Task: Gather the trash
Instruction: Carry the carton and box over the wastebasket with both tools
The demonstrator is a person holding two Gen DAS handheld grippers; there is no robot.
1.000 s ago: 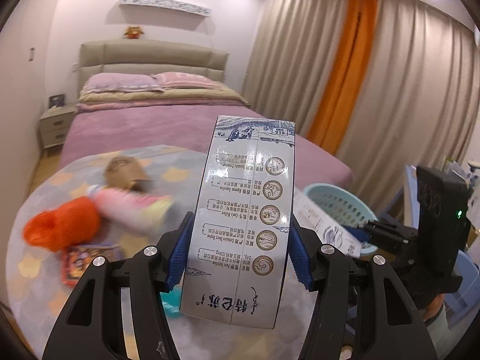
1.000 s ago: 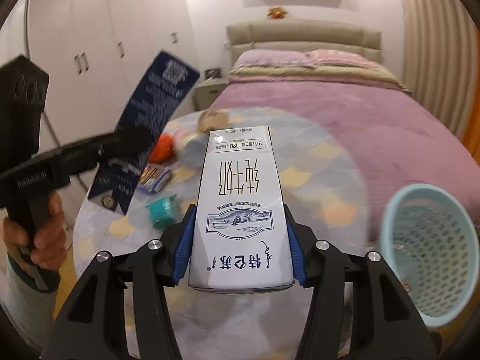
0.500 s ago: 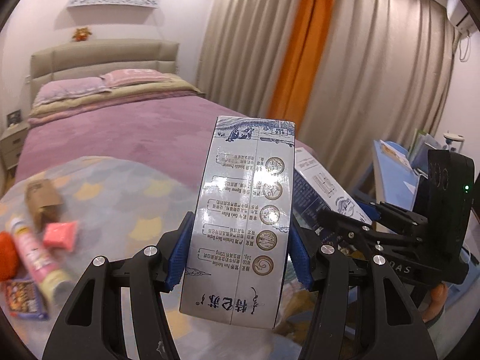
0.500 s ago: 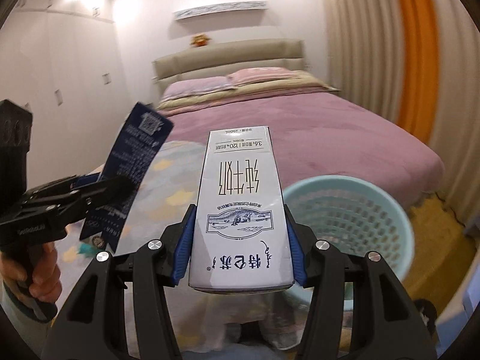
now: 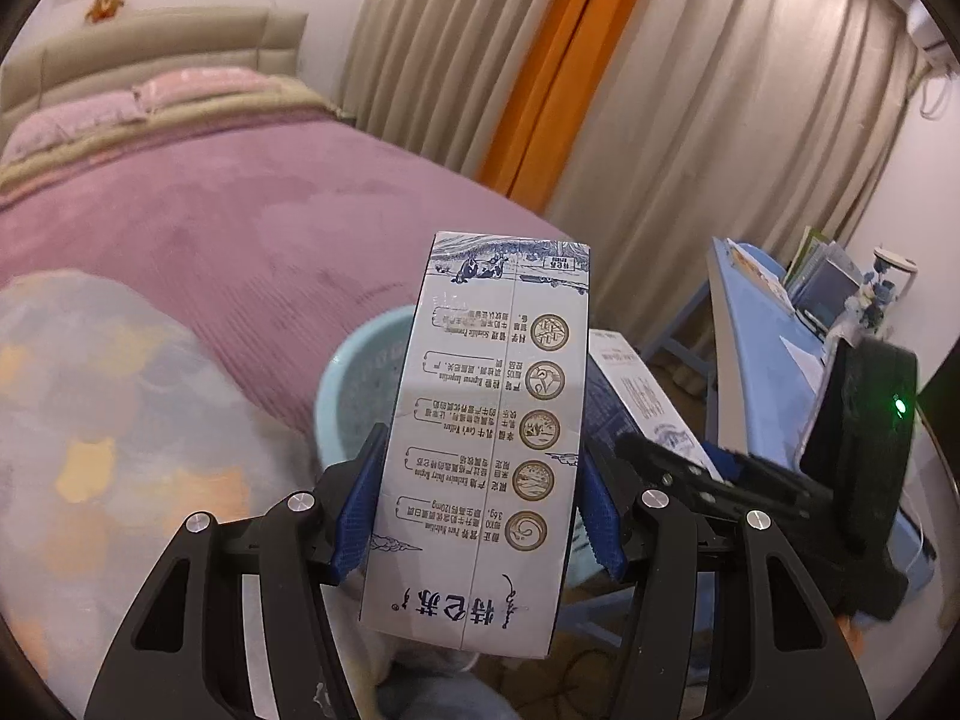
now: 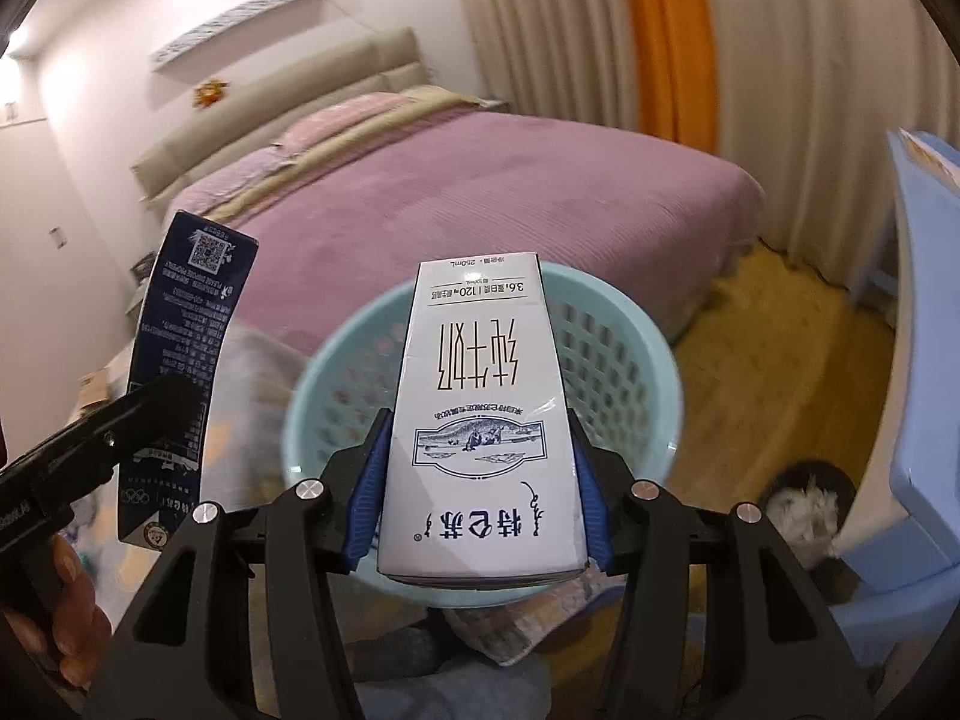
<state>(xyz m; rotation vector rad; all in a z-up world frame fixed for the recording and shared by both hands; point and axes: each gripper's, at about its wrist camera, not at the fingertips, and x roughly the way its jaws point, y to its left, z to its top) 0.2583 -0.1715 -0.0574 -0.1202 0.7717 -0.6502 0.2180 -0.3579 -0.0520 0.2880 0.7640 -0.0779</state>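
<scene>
My left gripper point(image 5: 477, 510) is shut on a white and blue milk carton point(image 5: 486, 438), held upright. My right gripper point(image 6: 477, 492) is shut on a second milk carton point(image 6: 480, 420), held over the mouth of a light blue mesh trash basket point(image 6: 624, 360). In the left wrist view the basket point(image 5: 360, 372) shows partly behind the carton, and the right gripper point(image 5: 690, 468) with its carton point(image 5: 636, 396) is at the right. In the right wrist view the left gripper point(image 6: 90, 450) holds its carton point(image 6: 180, 360) to the left of the basket.
A bed with a purple cover point(image 6: 480, 198) lies behind the basket. A patterned grey cloth surface point(image 5: 108, 420) is at the left. A blue desk point(image 5: 768, 348) and blue chair point(image 6: 918, 300) stand at the right, before beige and orange curtains point(image 5: 570, 60).
Both grippers have swung right, away from the cloth with its loose items. The basket is now straight below and ahead of the right carton. Both cartons stay gripped.
</scene>
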